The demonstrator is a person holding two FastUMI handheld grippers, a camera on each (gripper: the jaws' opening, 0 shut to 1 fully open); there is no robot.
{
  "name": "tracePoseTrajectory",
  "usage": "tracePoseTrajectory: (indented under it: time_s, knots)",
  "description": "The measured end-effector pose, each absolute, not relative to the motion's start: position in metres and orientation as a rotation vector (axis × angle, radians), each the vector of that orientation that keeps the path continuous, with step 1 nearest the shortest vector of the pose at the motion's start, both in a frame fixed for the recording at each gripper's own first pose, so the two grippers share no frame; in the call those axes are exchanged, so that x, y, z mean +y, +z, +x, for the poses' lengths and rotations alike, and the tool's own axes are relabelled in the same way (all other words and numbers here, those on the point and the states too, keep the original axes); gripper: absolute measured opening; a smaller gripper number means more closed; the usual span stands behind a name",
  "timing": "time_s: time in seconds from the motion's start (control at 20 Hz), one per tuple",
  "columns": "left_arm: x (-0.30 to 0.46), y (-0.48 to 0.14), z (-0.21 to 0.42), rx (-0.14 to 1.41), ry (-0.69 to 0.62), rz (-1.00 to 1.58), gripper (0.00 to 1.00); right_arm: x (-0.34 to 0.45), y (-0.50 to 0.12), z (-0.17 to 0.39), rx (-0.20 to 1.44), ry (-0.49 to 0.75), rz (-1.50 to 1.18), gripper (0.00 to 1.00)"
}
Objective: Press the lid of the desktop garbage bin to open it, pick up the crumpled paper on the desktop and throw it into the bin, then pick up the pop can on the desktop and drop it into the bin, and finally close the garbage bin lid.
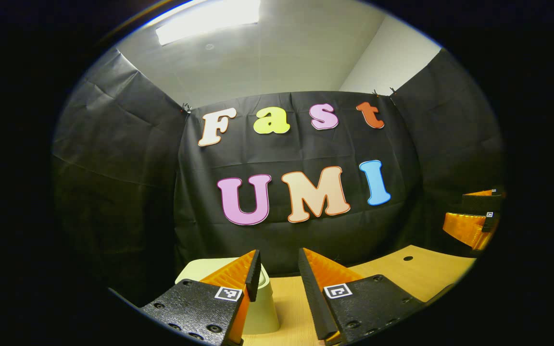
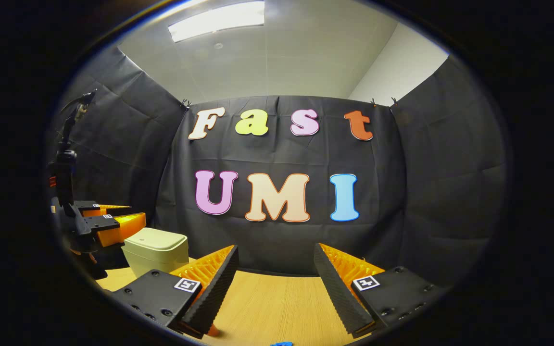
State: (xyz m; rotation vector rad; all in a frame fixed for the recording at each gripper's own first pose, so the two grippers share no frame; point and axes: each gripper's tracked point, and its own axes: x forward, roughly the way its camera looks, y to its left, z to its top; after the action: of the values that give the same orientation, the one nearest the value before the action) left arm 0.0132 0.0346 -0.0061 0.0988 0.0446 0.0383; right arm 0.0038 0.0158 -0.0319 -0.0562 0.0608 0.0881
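A pale desktop bin (image 2: 157,252) with its lid down stands at the table's left side. In the left gripper view the bin (image 1: 265,307) sits low and close, partly hidden behind my left finger. My left gripper (image 1: 277,269) is open with nothing between its fingers, and it hovers above the bin's right edge. In the right gripper view the left gripper (image 2: 137,215) hangs just above and left of the bin lid. My right gripper (image 2: 275,259) is open and empty over bare tabletop, to the right of the bin. It appears as well at the far right of the left gripper view (image 1: 455,211).
The wooden table (image 2: 277,302) runs back to the black cloth wall. A small round hole (image 1: 408,258) is set in its top at the right. A bit of something blue (image 2: 282,343) peeks in at the bottom edge of the right gripper view.
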Motion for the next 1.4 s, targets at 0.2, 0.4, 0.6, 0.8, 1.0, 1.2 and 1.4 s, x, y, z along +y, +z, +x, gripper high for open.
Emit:
tracePoseTrajectory:
  time_s: [0.2, 0.4, 0.6, 0.8, 1.0, 1.2, 1.4]
  knots:
    - [0.053, -0.012, 0.019, 0.068, 0.064, 0.077, 0.18, 0.015, -0.032, 0.002, 0.063, 0.081, -0.064, 0.99]
    - [0.090, -0.038, 0.028, 0.154, 0.121, 0.077, 0.00, 0.012, -0.032, -0.002, 0.064, 0.069, -0.070, 0.99]
    - [0.129, -0.058, 0.038, 0.211, 0.184, 0.094, 0.00, 0.011, -0.038, -0.004, 0.079, 0.057, -0.077, 0.99]
    - [0.156, -0.084, 0.052, 0.271, 0.207, 0.075, 0.00, 0.010, -0.046, -0.010, 0.102, 0.046, -0.093, 0.99]
    - [0.171, -0.114, 0.068, 0.338, 0.213, 0.042, 0.00, 0.007, -0.051, -0.013, 0.120, 0.031, -0.108, 0.98]
    - [0.175, -0.133, 0.071, 0.368, 0.214, 0.029, 0.00, 0.003, -0.057, -0.016, 0.137, 0.015, -0.123, 0.98]
    - [0.176, -0.135, 0.067, 0.310, 0.266, -0.094, 0.00, 0.001, -0.065, -0.013, 0.162, 0.003, -0.114, 1.00]
